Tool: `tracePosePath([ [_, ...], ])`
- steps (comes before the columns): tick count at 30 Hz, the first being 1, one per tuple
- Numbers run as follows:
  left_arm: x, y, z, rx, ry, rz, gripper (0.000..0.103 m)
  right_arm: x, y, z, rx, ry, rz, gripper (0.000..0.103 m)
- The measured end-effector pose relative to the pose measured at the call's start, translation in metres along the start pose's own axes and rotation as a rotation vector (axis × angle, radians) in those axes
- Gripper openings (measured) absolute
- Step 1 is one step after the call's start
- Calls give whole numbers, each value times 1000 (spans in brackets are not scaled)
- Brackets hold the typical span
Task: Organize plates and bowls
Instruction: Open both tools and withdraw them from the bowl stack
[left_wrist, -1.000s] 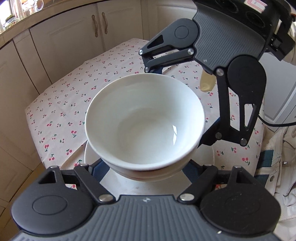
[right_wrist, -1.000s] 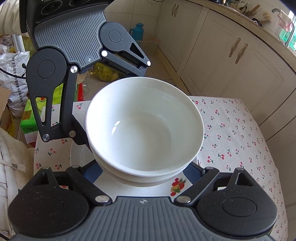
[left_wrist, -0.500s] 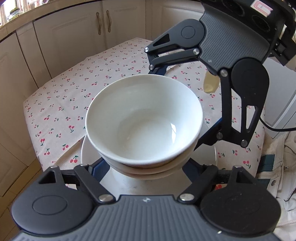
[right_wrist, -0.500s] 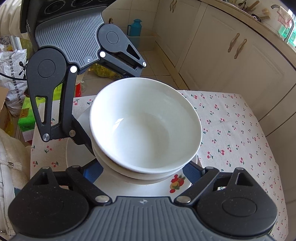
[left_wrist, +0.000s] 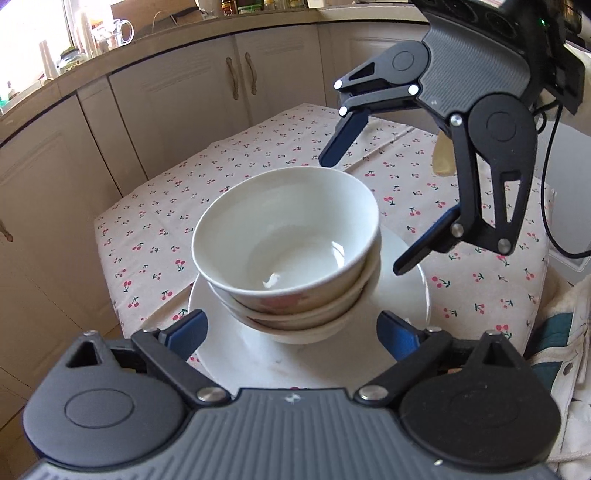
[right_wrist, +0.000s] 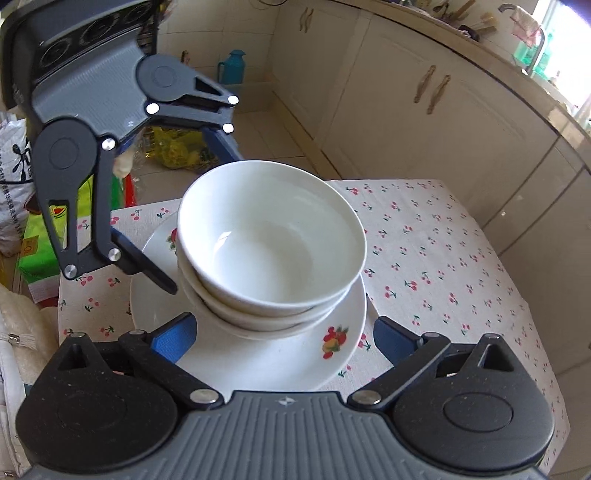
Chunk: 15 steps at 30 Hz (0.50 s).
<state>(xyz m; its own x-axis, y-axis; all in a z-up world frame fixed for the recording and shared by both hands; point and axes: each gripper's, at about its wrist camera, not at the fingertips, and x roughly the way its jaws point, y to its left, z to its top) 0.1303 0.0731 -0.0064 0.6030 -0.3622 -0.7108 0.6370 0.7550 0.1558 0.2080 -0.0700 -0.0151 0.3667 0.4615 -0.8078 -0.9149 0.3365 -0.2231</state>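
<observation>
On the cherry-print tablecloth (left_wrist: 229, 192) sits a white plate (right_wrist: 258, 369) with fruit decals, and on it a nest of three white bowls (left_wrist: 286, 236), the top one tilted a little and off-centre toward one edge of the plate; the left gripper (left_wrist: 291, 328) faces the stack from one side and the right gripper (right_wrist: 280, 332) from the other. Both have just been opening: their jaws now stand wide, the blue pads clear of the crockery, the bowls lying between them but untouched; nothing is held.

By the look of it this is glazed ceramic: stiff, fairly heavy as a stack, slick under rubber pads, and apt to chip or shatter if dropped or knocked. The nested bowls are probably loose on one another, so a push low on the pile could slide the upper ones; the lean of the top bowl makes that likelier. A single bowl is best pinched across its rim wall, one pad inside and one outside; the plate offers only its thin edge, best taken from opposite sides by both grippers, kept level. Slow, gentle closing seems wise.
</observation>
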Motion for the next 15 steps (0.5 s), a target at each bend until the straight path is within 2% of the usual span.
tracePosePath([
  [4,-16,-15,-4,-19,-52,51,101,-16,12,-5,23,-4,-89,103],
  [9,-36,-30,-2,-107,-119,81,102,-44,33,-8,46,-53,-171,103],
  [12,-50,-43,-2,-140,-161,137,102,-62,46,-10,68,-92,-215,103],
  [15,-57,-57,-3,-217,-180,217,102,-76,57,-17,148,-141,-298,103],
])
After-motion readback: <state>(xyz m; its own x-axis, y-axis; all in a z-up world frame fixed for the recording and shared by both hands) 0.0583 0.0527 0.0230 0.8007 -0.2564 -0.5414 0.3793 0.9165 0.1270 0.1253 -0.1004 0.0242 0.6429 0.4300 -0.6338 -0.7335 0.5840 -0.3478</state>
